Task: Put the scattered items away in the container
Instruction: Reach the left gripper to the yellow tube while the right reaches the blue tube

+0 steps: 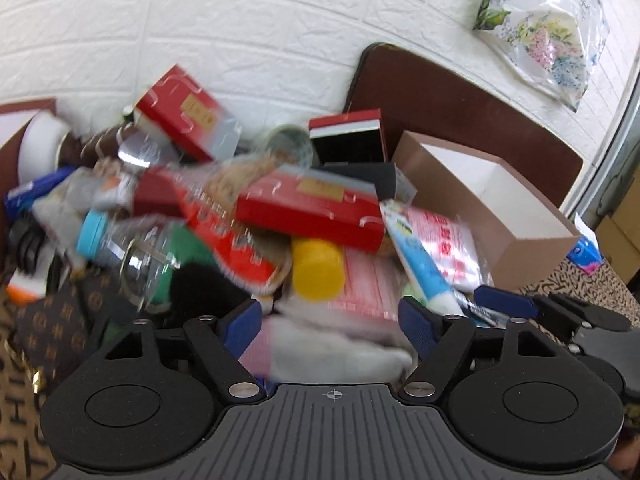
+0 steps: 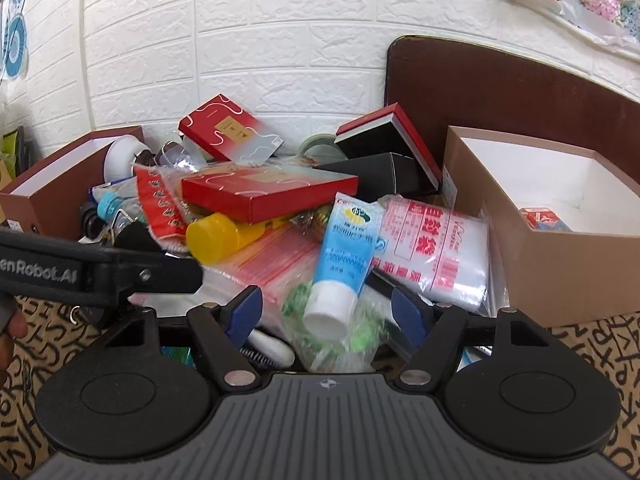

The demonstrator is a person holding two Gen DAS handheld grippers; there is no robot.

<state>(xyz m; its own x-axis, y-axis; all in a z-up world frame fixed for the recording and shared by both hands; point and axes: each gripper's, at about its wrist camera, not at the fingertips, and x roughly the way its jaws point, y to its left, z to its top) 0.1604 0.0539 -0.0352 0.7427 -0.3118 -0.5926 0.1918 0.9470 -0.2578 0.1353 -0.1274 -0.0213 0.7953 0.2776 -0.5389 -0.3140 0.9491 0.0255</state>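
Brown cardboard box (image 2: 560, 264), white-lined, rigid, at table's right edge; nearly empty, so sorting early. Heap beside it: glossy red flat carton (image 2: 268, 196), crinkly plastic bag pack (image 2: 436, 252), soft blue-white tube (image 2: 344, 256). Right gripper (image 2: 326, 312) spread wide around tube: next, pinch. Left gripper (image 1: 330, 312) released, holding nothing.

Even, bright indoor light is falling on both views. Motion blur is smearing the left wrist view; fisheye distortion is bending the edges and darkening the corners.
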